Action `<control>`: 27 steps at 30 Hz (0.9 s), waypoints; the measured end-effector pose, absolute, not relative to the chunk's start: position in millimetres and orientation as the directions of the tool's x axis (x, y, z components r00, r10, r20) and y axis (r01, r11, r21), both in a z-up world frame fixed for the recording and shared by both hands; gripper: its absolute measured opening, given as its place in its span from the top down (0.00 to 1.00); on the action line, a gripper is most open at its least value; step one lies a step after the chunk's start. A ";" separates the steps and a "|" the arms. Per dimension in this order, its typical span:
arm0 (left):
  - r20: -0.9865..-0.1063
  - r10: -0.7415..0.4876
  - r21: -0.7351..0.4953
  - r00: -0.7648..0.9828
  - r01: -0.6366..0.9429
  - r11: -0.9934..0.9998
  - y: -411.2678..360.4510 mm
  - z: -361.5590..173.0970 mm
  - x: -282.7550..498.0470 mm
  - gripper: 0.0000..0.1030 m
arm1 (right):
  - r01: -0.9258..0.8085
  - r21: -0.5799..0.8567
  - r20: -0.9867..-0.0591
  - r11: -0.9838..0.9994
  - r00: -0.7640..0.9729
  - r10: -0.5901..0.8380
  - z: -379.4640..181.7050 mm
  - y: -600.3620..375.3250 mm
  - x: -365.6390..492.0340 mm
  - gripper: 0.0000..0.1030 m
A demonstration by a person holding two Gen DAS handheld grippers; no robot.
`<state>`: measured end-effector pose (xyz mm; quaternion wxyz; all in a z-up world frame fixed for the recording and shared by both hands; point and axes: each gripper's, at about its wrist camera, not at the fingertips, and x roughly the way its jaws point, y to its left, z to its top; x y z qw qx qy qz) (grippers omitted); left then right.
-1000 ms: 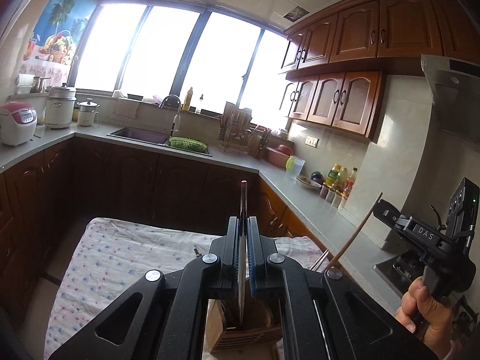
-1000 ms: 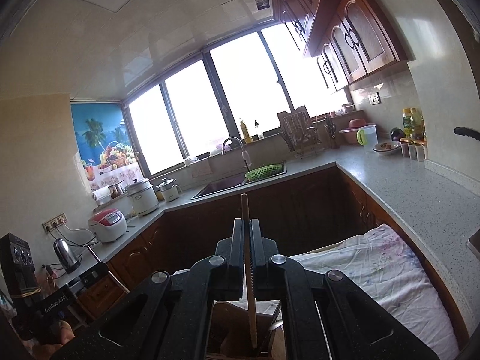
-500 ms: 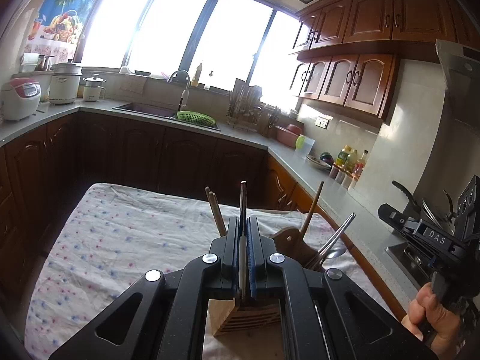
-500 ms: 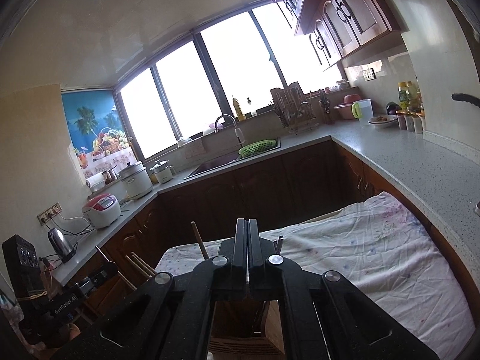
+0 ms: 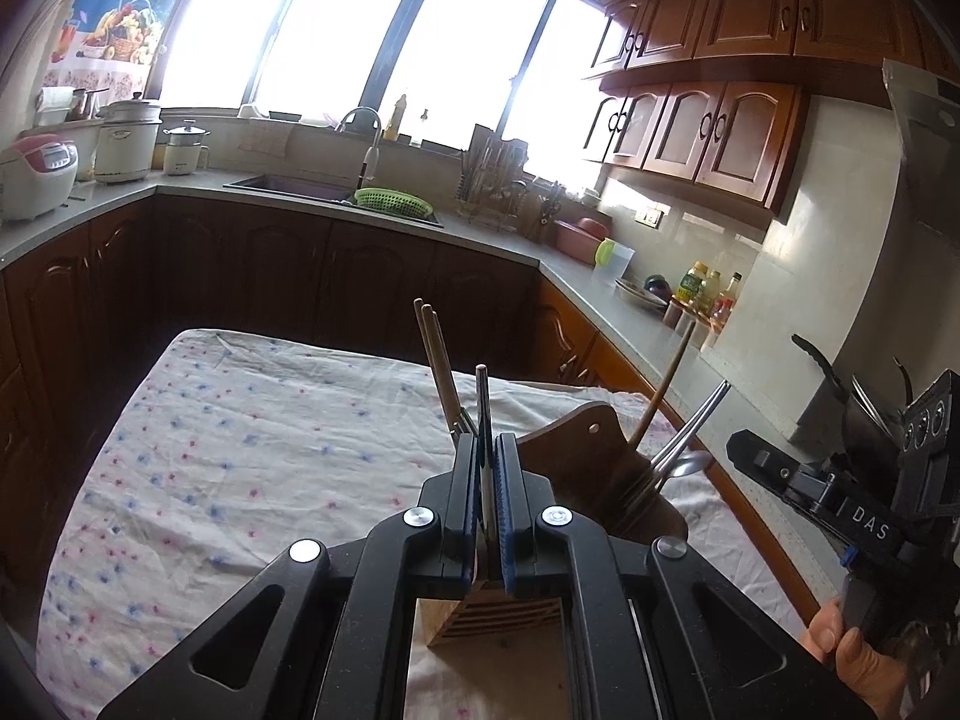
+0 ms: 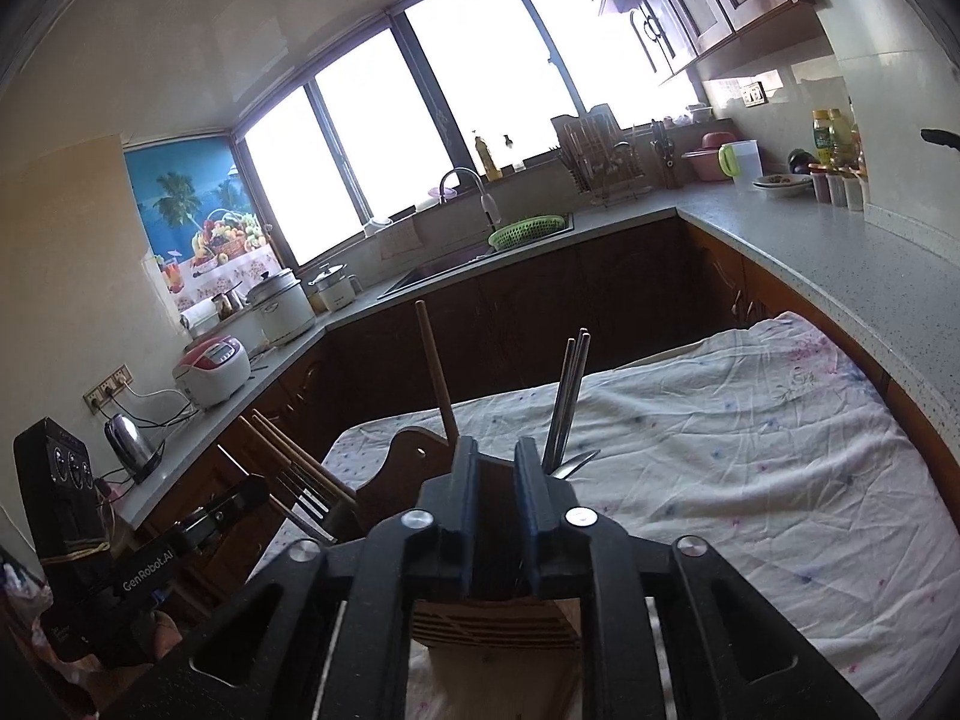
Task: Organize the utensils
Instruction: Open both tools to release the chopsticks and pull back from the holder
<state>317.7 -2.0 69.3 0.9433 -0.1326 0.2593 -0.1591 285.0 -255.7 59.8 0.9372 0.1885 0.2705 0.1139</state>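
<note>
A: What stood on the table?

B: A slatted wooden utensil holder (image 5: 498, 615) sat on the white cloth speckled with blue and pink dots (image 5: 240, 468). A pair of brown wooden chopsticks (image 5: 437, 363) leaned in it on one side, with a long wooden handle (image 5: 663, 387) and thin metal chopsticks (image 5: 690, 429) beside a metal spoon (image 5: 690, 465) on the other.

A: And the left gripper (image 5: 489, 468)?

B: Its jaws were pressed together on a thin dark-handled utensil (image 5: 482, 402), upright over the holder. Its lower end was hidden, so I couldn't tell what kind it was.

A: The right gripper (image 6: 497, 468)?

B: Jaws parted by a narrow gap, gripping nothing, right above the holder (image 6: 492, 621). The metal chopsticks (image 6: 567, 396) rose just beside its right finger.
</note>
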 end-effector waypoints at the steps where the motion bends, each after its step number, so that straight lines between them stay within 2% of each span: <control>1: -0.450 -0.370 -0.335 0.813 0.230 0.914 -1.3 68.9 318.3 0.87 | -0.110 0.414 -0.465 0.903 0.827 0.314 59.4 -255.6 284.0 0.66; 2: -0.450 -0.369 -0.337 0.813 0.228 0.913 -0.6 68.7 318.0 0.82 | -0.110 0.414 -0.466 0.903 0.827 0.315 59.4 -255.4 283.0 0.64; 3: -0.444 -0.367 -0.339 0.817 0.226 0.913 0.3 69.5 315.7 0.72 | -0.109 0.414 -0.467 0.904 0.827 0.314 59.8 -256.1 282.1 0.64; 4: -0.437 -0.368 -0.341 0.821 0.227 0.912 0.6 70.3 313.0 0.65 | -0.106 0.414 -0.467 0.904 0.828 0.311 60.3 -257.0 280.7 0.62; 6: -0.426 -0.365 -0.336 0.828 0.230 0.914 0.4 71.9 306.5 0.62 | -0.102 0.410 -0.464 0.906 0.833 0.303 61.6 -258.7 277.3 0.54; 8: -0.421 -0.356 -0.328 0.834 0.225 0.917 1.2 72.1 298.9 0.52 | -0.096 0.406 -0.459 0.909 0.838 0.294 62.5 -261.8 273.1 0.48; 10: -0.412 -0.347 -0.325 0.843 0.220 0.920 4.0 71.9 288.7 0.39 | -0.092 0.410 -0.452 0.907 0.844 0.289 63.0 -264.6 267.8 0.29; 13: -0.403 -0.324 -0.320 0.856 0.200 0.926 10.1 68.6 271.0 0.25 | -0.092 0.411 -0.438 0.907 0.852 0.286 64.1 -267.2 257.7 0.13; 16: -0.412 -0.307 -0.318 0.858 0.181 0.931 14.0 61.7 251.1 0.19 | -0.095 0.398 -0.427 0.912 0.861 0.276 62.9 -267.6 244.3 0.05; 27: -0.441 -0.292 -0.321 0.849 0.154 0.935 21.2 47.0 174.8 0.12 | -0.105 0.373 -0.433 0.922 0.859 0.273 45.7 -262.0 182.2 0.02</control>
